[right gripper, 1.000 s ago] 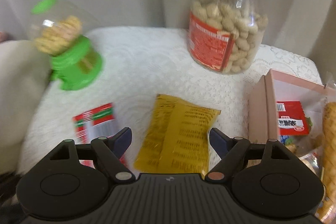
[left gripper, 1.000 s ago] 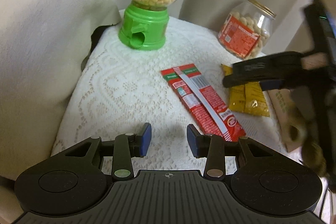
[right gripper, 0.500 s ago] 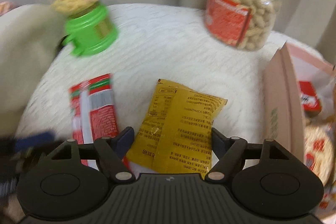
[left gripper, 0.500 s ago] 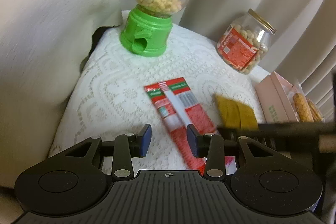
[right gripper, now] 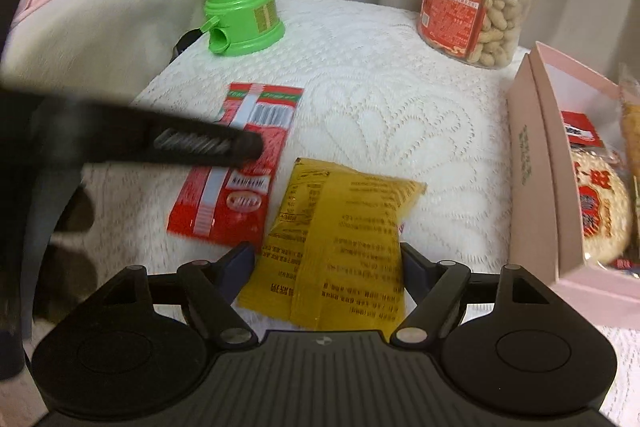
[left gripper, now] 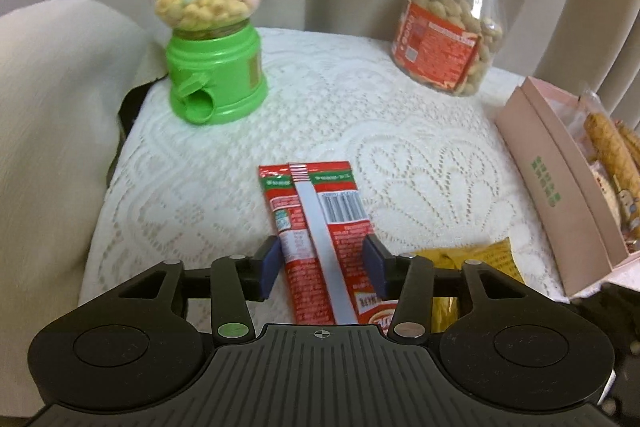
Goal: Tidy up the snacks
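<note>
A long red snack packet lies on the white lace tablecloth. My left gripper is open, its blue pads on either side of the packet's middle, not closed on it. A yellow snack packet lies to the right of the red packet. My right gripper is open and straddles the yellow packet's near end. The yellow packet shows partly in the left wrist view. The left gripper's finger crosses the right wrist view over the red packet.
A green candy dispenser stands at the back left, a peanut jar at the back right. A pink box holding several snacks sits at the right edge. A cream cushion borders the left. Curtains hang behind.
My left gripper moved right and forward so its pads now flank the red packet. My right gripper moved back over the yellow packet's near end. Both stay open.
</note>
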